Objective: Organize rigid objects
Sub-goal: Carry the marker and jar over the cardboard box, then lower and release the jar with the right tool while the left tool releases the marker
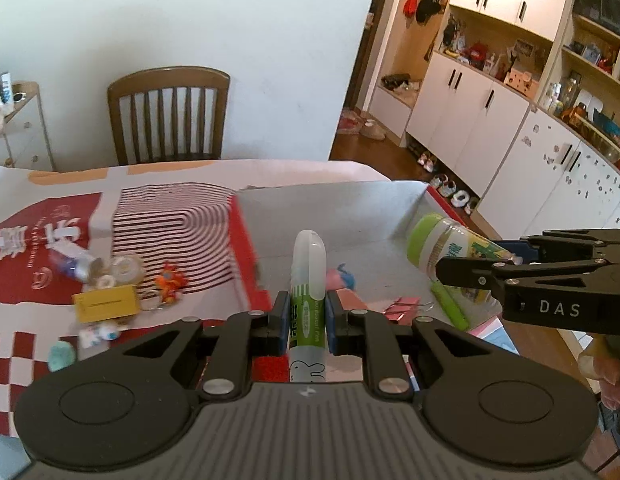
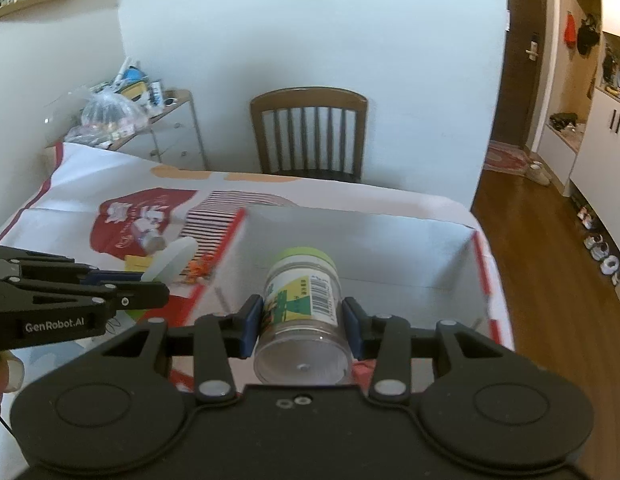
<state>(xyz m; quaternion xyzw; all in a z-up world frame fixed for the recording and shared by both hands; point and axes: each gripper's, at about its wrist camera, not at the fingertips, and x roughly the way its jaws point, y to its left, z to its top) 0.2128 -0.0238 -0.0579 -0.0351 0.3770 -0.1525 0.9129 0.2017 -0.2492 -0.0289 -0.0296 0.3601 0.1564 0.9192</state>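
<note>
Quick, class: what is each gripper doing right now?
Left gripper: shut on green-and-white marker pen.
Right gripper: shut on clear plastic jar with green lid.

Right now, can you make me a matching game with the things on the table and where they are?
Things:
1. glue stick
2. green-lidded jar
3. yellow card
4. green marker

Places:
A. lying inside the box
B. clamped in the right gripper
C. on the tablecloth left of the box
D. clamped in the left gripper

Pairs: 1-D, 2-B, 3-C, 4-A
</note>
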